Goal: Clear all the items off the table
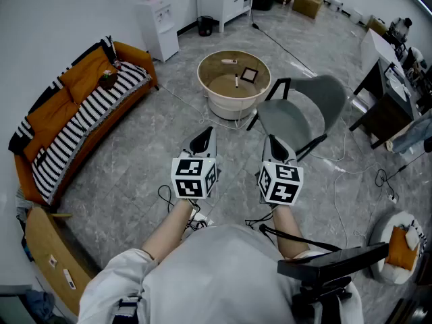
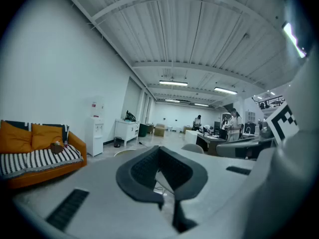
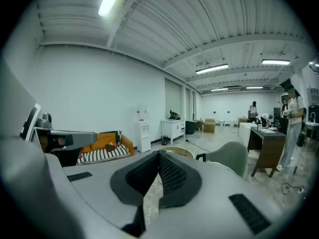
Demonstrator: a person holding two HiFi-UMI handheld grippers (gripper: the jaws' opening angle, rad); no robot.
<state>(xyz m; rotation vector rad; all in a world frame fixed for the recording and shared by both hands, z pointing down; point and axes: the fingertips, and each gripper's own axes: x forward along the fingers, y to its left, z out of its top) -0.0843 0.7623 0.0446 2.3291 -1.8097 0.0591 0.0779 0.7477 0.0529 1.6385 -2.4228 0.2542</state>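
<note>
**Two shut grippers, three things on the far table**

On the far left, an orange sofa point(image 1: 74, 113) stands by the wall with a striped blanket on it. A white water cooler point(image 1: 157, 25) stands far back, to the right of the sofa.

The person holds both grippers near the body, side by side, over the grey floor. The left gripper point(image 1: 204, 135) has its jaws pressed together at the tips. Nothing is between them.

The round table point(image 1: 200, 76) is far ahead, between the two grippers and well apart from them. Three small things lie on its top. A small white thing point(image 1: 229, 61) is at the far side. A little stick point(image 1: 236, 81) is near the middle. A black square point(image 1: 249, 74) is just right of it.

The right gripper point(image 1: 275, 142) is closed tight too, and it holds nothing.

A grey chair point(image 1: 304, 110) stands just right of the table. A dark desk point(image 1: 388, 100) stands on the far right.
</note>
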